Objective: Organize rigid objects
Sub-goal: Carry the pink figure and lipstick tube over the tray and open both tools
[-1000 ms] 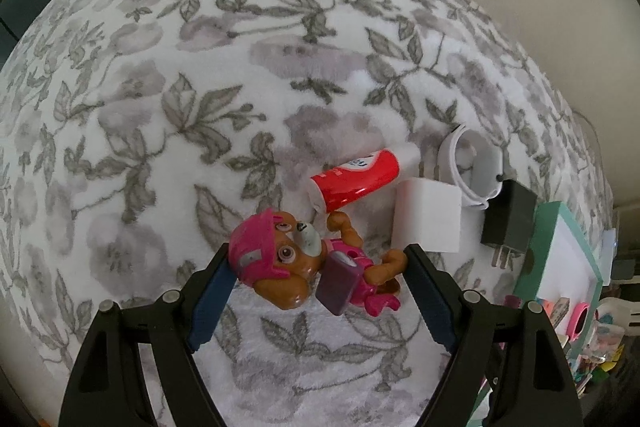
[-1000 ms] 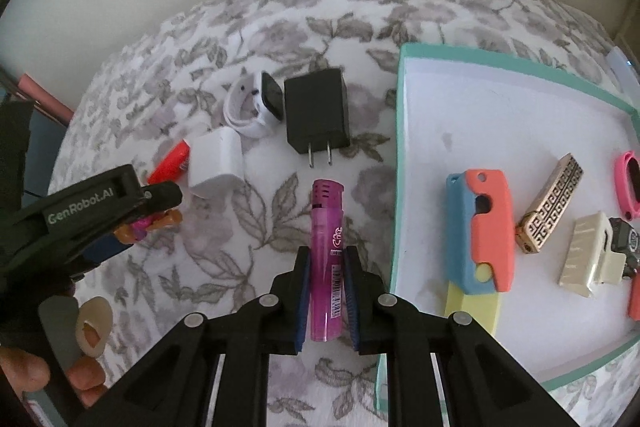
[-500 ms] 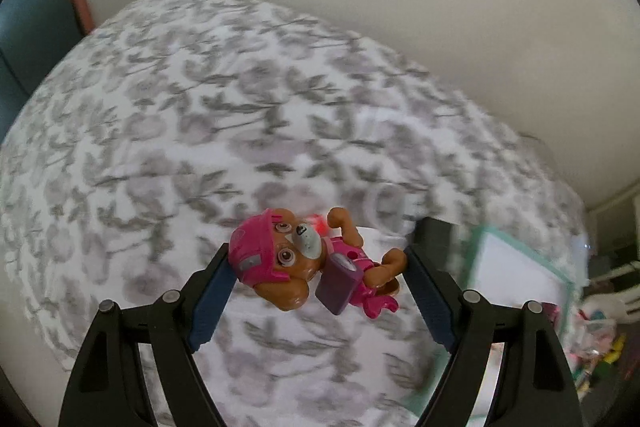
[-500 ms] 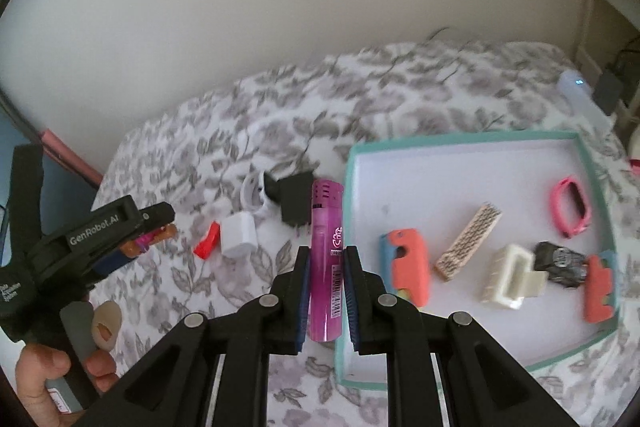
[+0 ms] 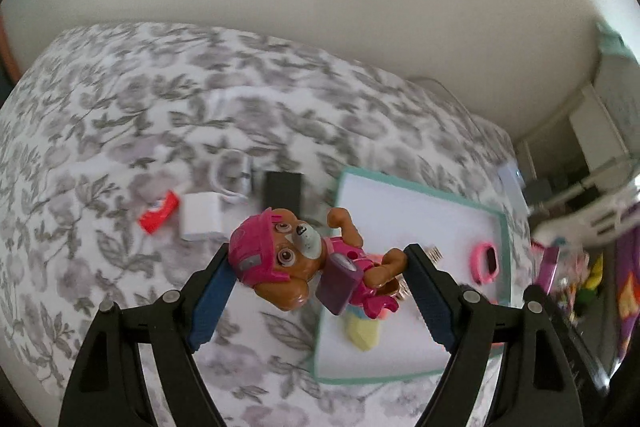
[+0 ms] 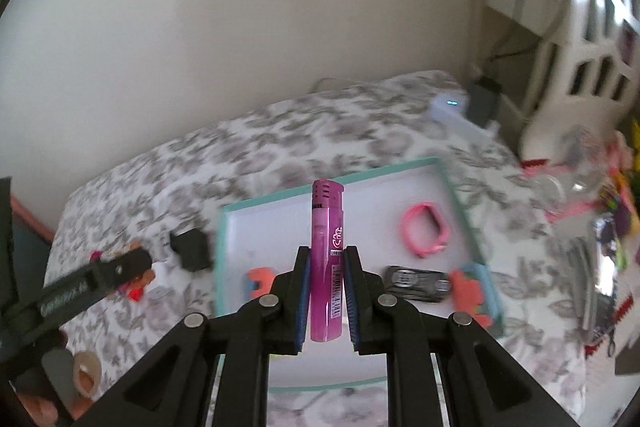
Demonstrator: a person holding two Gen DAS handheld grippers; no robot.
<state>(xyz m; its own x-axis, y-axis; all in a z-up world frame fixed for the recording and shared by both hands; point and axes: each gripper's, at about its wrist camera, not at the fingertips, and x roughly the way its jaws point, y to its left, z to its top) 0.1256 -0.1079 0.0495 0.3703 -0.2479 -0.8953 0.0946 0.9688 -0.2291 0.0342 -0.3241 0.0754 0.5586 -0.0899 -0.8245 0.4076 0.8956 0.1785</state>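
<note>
Pink plastic in both tools, held above the floral bed.

The left tool (image 5: 316, 273) clasps a brown pup figure (image 5: 298, 263) with pink cap and suit; the right tool (image 6: 325, 287) pinches a translucent magenta lighter (image 6: 327, 259) upright, with the teal-rimmed tray (image 6: 464, 211) lying beyond both tools' fingertips.
</note>
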